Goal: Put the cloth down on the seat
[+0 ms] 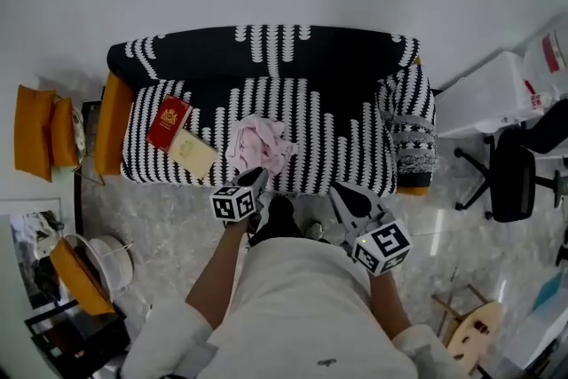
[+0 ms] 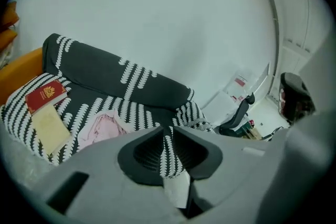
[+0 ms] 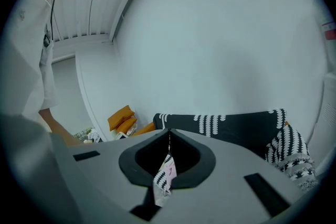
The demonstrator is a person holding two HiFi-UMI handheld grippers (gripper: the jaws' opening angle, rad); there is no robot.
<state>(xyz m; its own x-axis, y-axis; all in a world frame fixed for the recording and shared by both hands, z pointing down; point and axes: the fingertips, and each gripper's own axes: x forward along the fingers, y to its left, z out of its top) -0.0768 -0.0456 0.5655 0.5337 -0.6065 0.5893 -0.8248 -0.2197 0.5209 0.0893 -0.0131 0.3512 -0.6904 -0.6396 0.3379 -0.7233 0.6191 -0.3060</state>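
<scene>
Cloth [image 1: 259, 144] on seat [image 1: 337, 138] in head view; left fingers [image 2: 143, 153] narrowly apart, right fingers [image 3: 140, 159] together.

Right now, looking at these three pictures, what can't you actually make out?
Red book: cover print too small to read in the head view and left gripper view.
Pink cloth: its near edge sits behind the left gripper in the head view.
Sofa: its seat is blocked in the right gripper view by the right gripper body.
Floor: the part just before the sofa is covered by the person's torso in the head view.
</scene>
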